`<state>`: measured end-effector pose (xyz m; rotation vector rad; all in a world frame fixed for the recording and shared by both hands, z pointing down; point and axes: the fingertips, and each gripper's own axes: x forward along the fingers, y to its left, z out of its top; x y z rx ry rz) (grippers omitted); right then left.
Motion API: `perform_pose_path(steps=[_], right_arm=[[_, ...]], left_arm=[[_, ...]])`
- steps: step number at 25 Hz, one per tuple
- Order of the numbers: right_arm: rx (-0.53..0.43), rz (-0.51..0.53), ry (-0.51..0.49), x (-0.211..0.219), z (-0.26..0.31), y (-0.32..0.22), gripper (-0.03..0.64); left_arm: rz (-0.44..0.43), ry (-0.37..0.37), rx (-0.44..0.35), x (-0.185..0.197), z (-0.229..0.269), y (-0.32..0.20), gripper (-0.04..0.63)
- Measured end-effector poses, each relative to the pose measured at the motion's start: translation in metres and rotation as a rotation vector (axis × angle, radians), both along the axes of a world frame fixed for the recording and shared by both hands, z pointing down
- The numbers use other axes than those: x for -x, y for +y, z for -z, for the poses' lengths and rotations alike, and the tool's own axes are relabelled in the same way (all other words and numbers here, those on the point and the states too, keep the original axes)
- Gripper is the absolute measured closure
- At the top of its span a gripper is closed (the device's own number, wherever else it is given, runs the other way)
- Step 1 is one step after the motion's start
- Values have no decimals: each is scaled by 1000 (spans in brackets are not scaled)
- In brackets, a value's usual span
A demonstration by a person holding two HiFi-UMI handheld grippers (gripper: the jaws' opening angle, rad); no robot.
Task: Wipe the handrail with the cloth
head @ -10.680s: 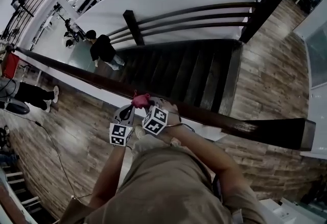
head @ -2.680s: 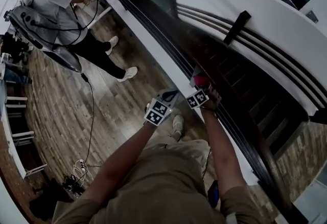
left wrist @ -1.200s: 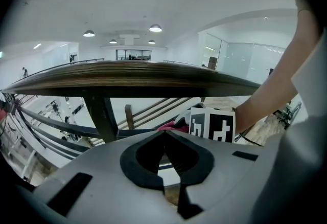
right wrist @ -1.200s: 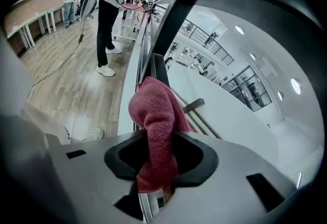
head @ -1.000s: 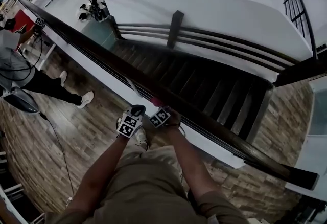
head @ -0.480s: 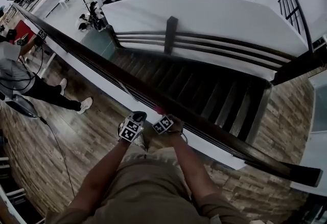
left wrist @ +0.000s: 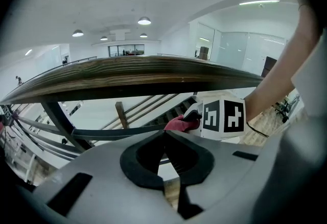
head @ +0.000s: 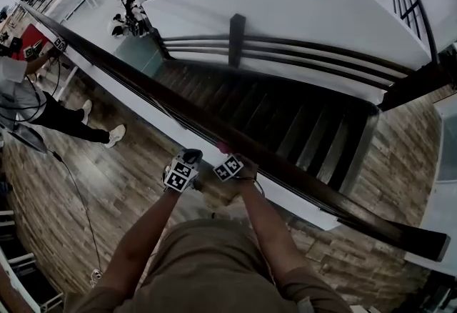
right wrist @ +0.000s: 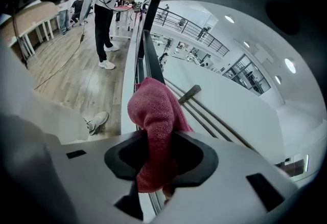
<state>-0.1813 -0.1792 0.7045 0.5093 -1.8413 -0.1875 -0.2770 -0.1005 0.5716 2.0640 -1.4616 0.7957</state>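
No readable text, no labels, no numbers (any view)

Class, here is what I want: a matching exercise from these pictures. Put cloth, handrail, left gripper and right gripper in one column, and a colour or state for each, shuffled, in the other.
Column one:
1. cloth
2. handrail
3. left gripper
4. right gripper

Column two:
A. brown wood
B. shut, nothing between the jaws
C. shut on the cloth
D. red

Pairs: 1-D, 2-A, 3-B, 4-C
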Motion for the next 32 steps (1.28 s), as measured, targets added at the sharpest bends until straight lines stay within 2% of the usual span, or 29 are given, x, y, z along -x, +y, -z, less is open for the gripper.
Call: perform_pose_path(steps=[9, 14, 23, 27, 32], right_arm=[[16, 22, 21, -42, 0, 5, 474], [26, 1, 11, -67, 3, 5, 474], [74, -114, 33, -97, 3, 9, 474], [53, -140, 41, -116, 1, 11, 475], [57, -189, 43, -114, 4, 11, 474]], left_arm=[[8, 15, 5, -46, -13, 11, 577], [-40, 35, 28, -79, -13, 6, 577], [-240, 34, 47, -97, -21, -8, 577], [-328, 35, 43, -111, -21, -10, 577], [-412, 30, 40, -109, -35, -5, 577]])
